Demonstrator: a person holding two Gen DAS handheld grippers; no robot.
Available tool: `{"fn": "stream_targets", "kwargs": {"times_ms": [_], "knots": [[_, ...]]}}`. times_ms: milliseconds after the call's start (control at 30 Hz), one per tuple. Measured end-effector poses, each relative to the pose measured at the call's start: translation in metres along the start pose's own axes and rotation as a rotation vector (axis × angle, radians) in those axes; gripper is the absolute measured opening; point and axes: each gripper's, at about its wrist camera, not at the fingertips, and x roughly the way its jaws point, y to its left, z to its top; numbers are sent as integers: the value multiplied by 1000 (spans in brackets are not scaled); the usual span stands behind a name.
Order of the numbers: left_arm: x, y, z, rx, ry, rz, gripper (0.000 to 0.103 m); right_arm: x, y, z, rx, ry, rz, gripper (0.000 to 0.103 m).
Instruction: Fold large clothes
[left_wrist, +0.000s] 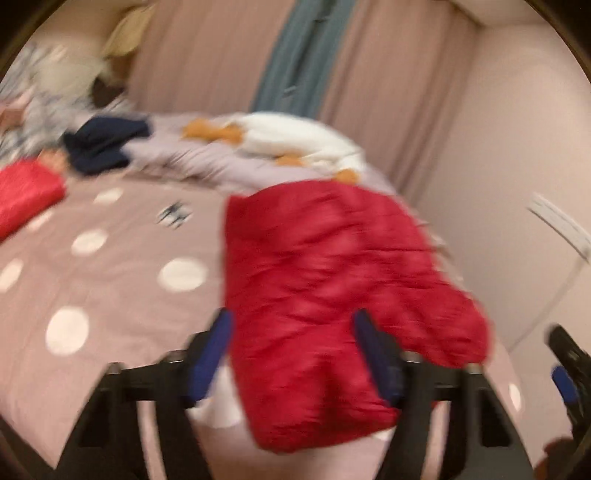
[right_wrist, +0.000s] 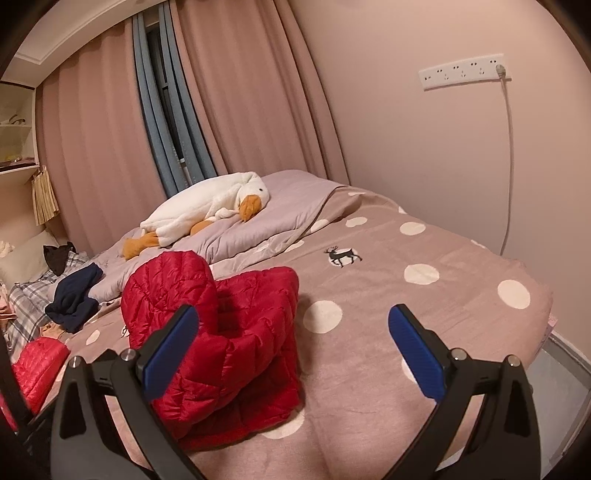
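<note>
- Nearest the left wrist camera: left hand-held gripper (left_wrist: 291, 332), blue pads apart on either side of the red down jacket (left_wrist: 332, 295); picture blurred, so cannot tell whether the pads press the fabric or merely straddle it.
- Right hand-held gripper (right_wrist: 291, 332) released, jaws wide, nothing between them, hovering over the bed (right_wrist: 461, 258) just right of the jacket.
- Red down jacket (right_wrist: 221, 332) lying in the near middle of the polka-dot bedspread, already doubled into a thick bundle, one quilted flap standing up on its left side rather than lying flat.
- Second red quilted piece (right_wrist: 37, 362) at the near left edge, apart from the bundle.
- Far side: plush goose (right_wrist: 207, 210) on the grey quilt, navy garment (right_wrist: 74, 295) far left, both well clear of the work.
- Step judged in hand: late fold of the jacket, raised flap not yet laid down.
- Next move probably calls for bringing that flap over and flattening it, puffy filling likely to spring back; right hand-held gripper free to pin the bundle meanwhile.
</note>
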Motion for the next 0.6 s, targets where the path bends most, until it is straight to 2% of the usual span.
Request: {"fn": "stream_targets", "kwargs": {"times_ms": [167, 300, 400, 433, 467, 500, 533, 567, 600], "knots": [[31, 30, -1, -59, 75, 117, 31, 22, 5, -5, 32, 64, 77, 102], [35, 40, 1, -49, 75, 190, 29, 32, 24, 1, 25, 51, 187, 103], [42, 50, 4, -72, 81, 203, 29, 45, 55, 7, -47, 6, 337, 101], [47, 55, 5, -87, 86, 197, 29, 50, 63, 6, -71, 7, 359, 94], [48, 56, 5, -95, 90, 193, 29, 59, 72, 3, -95, 13, 383, 74], [50, 57, 5, -99, 96, 190, 29, 68, 78, -2, -116, 15, 407, 61], [53, 57, 5, -102, 106, 184, 29, 85, 83, -12, -143, 36, 394, 38], [54, 56, 5, -106, 117, 172, 29, 102, 84, -20, -154, 94, 323, 29], [54, 56, 5, -110, 121, 157, 29, 116, 81, -26, -152, 143, 257, 30]]}}
